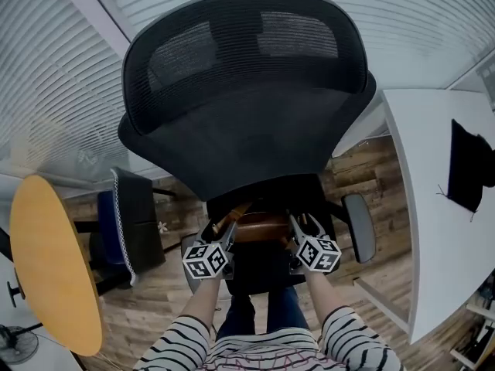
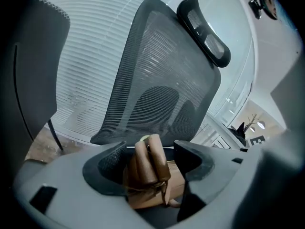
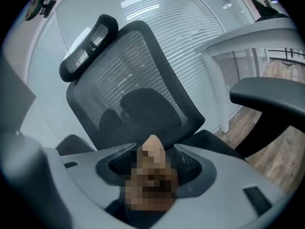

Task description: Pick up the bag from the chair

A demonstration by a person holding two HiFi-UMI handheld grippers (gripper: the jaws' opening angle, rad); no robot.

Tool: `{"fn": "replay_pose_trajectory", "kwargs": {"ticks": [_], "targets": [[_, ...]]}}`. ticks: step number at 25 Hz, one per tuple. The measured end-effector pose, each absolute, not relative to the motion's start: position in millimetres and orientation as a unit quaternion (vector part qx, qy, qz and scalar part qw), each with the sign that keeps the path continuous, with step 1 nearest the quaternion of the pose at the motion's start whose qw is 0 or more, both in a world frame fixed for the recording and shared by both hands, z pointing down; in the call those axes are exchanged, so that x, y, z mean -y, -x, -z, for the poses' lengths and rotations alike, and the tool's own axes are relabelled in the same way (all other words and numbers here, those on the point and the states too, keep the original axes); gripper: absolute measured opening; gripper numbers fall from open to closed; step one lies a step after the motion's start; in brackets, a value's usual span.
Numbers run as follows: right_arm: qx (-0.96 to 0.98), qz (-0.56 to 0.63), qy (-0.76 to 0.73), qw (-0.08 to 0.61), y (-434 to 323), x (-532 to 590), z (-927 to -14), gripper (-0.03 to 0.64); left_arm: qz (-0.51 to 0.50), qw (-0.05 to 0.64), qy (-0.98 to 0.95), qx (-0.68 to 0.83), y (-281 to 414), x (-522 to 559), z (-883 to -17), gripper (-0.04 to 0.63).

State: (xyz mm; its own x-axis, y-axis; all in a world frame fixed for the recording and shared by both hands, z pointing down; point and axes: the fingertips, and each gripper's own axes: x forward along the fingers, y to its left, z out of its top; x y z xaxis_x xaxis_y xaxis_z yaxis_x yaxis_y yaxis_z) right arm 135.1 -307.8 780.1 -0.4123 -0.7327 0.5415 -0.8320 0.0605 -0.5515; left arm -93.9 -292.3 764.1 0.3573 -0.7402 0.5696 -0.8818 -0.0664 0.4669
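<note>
Bag [image 1: 259,226] is seen lying on the chair [image 1: 247,130] seat, its 2 ends framed, ungripped, by the wide-open jaws of left gripper [image 2: 148,149] and right gripper [image 3: 155,151]. Both should be closed evenly before any lift.

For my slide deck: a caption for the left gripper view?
Left gripper, jaws open around the brown bag on the black mesh chair.

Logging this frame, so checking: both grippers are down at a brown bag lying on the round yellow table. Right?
No: the head view shows the brown bag on the black office chair, not on the yellow table. The left gripper and right gripper are both down at it.
</note>
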Motion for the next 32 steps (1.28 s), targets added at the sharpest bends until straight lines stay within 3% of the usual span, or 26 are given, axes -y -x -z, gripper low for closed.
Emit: {"fn": "replay_pose_trajectory", "kwargs": {"ticks": [3, 6, 15, 32], "targets": [[0.724, -0.432, -0.536, 0.046, -133, 309, -782, 0.241, -0.089, 0.401, -0.716, 0.565, 98, 296, -771, 0.285], [0.727, -0.429, -0.535, 0.045, -131, 308, -779, 0.198, -0.087, 0.414, -0.704, 0.57, 101, 297, -776, 0.278], [0.728, -0.394, -0.556, 0.076, -127, 304, -784, 0.134, -0.101, 0.426, -0.712, 0.55, 102, 293, -792, 0.215], [0.71, -0.39, -0.581, 0.084, -132, 272, -745, 0.121, -0.113, 0.382, -0.75, 0.529, 94, 278, -752, 0.166]]}}
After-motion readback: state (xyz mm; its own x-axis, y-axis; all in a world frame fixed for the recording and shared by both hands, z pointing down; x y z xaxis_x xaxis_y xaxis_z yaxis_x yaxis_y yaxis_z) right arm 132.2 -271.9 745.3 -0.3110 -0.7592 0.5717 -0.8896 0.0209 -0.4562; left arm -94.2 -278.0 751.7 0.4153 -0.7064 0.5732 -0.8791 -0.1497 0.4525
